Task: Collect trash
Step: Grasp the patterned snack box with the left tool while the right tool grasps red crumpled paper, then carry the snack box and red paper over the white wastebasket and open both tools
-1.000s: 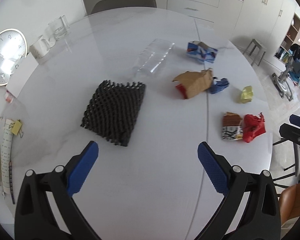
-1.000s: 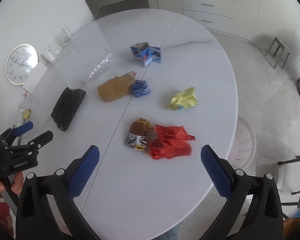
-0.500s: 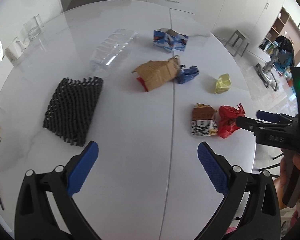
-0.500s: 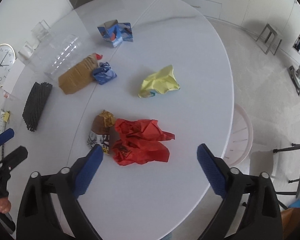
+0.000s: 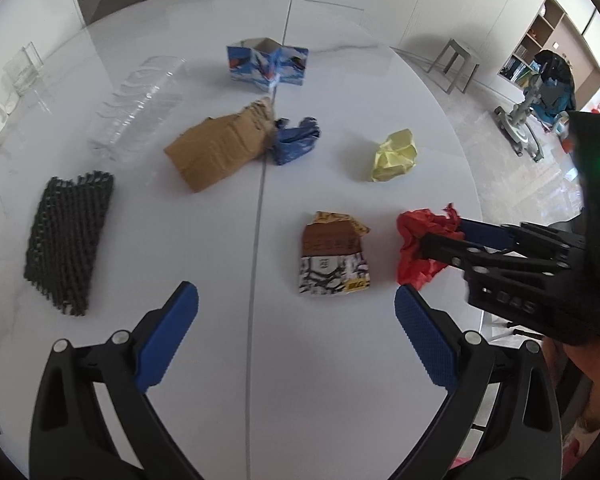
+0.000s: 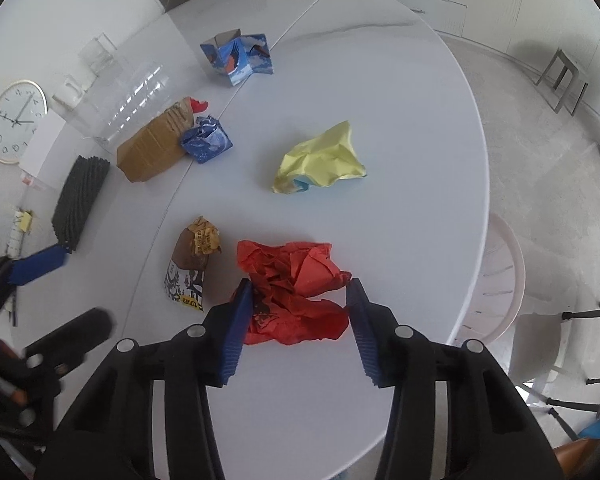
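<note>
A crumpled red wrapper [image 6: 296,292] lies near the table's front edge; my right gripper [image 6: 300,292] straddles it, jaws partly closed, both pads at its sides. It also shows in the left wrist view [image 5: 420,240]. My left gripper [image 5: 296,300] is open and empty above the table, just short of a brown-and-white snack packet [image 5: 332,256], which also shows in the right wrist view [image 6: 192,264]. Further back lie a yellow wrapper [image 6: 320,160], a blue wrapper [image 6: 206,142], a brown paper bag [image 6: 152,150], a blue carton [image 6: 238,56] and black foam netting [image 5: 68,236].
A clear plastic tray [image 5: 140,104] lies at the back left of the white table [image 5: 220,360]. A wall clock [image 6: 14,120] and glass cups [image 6: 94,54] sit at the left edge. A white stool [image 6: 500,280] stands beside the table's right edge.
My right gripper moved down and forward onto the red wrapper and its jaws narrowed around it. My left gripper swung right, toward the snack packet.
</note>
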Available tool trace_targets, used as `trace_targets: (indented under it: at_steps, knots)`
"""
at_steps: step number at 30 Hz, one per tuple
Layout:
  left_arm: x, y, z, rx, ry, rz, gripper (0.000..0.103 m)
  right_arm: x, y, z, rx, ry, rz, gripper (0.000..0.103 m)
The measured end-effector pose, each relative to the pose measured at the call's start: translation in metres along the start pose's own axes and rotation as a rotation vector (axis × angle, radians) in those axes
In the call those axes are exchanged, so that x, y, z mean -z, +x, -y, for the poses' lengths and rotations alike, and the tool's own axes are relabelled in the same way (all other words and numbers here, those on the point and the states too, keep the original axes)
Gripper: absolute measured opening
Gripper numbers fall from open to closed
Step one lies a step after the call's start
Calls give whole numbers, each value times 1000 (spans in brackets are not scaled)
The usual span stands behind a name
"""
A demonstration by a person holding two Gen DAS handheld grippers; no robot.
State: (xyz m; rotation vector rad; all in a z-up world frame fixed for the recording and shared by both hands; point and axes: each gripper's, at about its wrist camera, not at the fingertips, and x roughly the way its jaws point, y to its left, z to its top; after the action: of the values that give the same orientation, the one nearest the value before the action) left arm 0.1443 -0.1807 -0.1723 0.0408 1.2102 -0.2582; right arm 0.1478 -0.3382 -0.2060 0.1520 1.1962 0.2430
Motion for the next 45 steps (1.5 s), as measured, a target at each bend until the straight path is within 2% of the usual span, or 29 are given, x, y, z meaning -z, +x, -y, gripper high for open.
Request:
trace_targets:
  at_steps: [2,6,11,19,25,29,34,38,45]
  knots:
    - [-5,13,8,7,-8,-19,86,-1,-10,10,-1,7,11,48]
    - [-12,36,18,-5,-26,-60,78,-1,-31,31,-4,21,33,48]
    - [-16,54,20,-10,-78,-100,60,1,-48,57,-6,45,43,49]
    - [-19,64,28,-37,-72,-100,34,6,-53,81,-13,67,44,49]
    - [-20,58,42,-42,-38,-80,32,12,-64,99,-6,95,63,49]
    - [-27,33,71,-1,20,-37,32,20,-80,124,17,131,90,49]
    - [-36,4,127,99,88,25,32,29,-89,163,66,176,92,49]
    - [-43,-3,162,141,115,36,32,25,-74,187,77,176,66,49]
    - [-51,12,205,125,161,13,32,9,-30,205,44,115,10,53]
